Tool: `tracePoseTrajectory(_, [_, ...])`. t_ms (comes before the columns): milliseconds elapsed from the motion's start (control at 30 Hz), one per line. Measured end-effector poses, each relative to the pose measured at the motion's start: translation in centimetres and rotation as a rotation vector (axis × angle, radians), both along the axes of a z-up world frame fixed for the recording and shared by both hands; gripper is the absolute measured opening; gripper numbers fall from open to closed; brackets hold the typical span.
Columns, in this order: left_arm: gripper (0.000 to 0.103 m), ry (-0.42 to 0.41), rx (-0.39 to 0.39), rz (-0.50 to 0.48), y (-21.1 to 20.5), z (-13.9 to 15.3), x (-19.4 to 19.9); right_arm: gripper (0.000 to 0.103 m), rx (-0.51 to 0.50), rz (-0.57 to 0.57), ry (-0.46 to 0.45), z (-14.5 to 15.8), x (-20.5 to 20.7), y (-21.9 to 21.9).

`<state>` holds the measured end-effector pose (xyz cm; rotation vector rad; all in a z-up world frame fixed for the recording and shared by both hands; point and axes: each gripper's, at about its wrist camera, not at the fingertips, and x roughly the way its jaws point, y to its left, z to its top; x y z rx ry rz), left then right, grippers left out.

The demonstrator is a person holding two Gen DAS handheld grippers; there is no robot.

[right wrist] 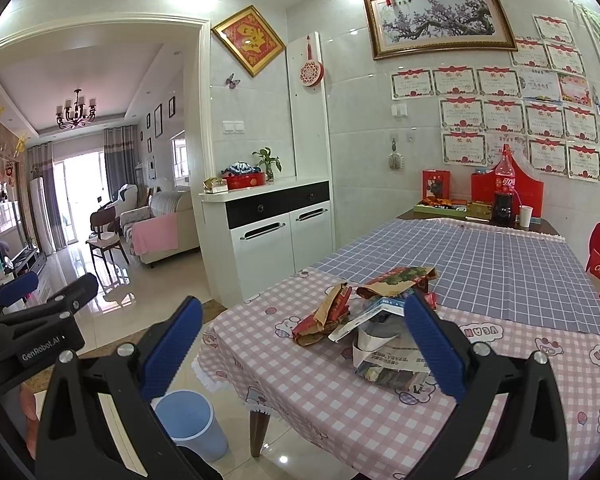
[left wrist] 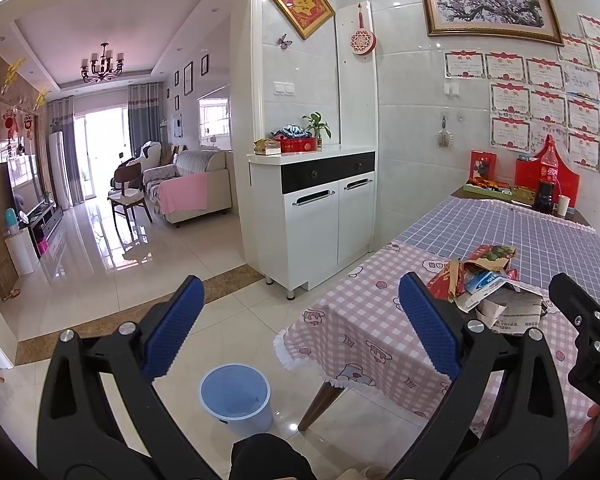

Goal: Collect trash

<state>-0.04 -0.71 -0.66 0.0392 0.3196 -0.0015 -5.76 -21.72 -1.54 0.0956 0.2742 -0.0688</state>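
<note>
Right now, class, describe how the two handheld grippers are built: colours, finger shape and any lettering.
Both the left gripper and right gripper have black plastic frames with cut-out arms and silver bolts. Their fingers carry blue ribbed pads. White lettering reads GenRobot.AI on the left gripper's body.

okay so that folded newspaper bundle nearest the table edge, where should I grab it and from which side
Probably its near edge. The newspaper bundle lies low on the pink checked tablecloth, its near edge free while other scraps crowd its far side. Bring the open right claw in from the near table edge, one finger over and one under the fold. How loose the fold is cannot be judged.
</note>
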Motion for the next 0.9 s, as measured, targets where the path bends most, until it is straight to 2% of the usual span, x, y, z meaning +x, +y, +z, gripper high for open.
tracePoseTrajectory(900, [0.096,0.006,0.01,0.005,-0.54,-0.05,0.39,0.099,0.007,0.003,0.02,-0.41,0.15,-0.16])
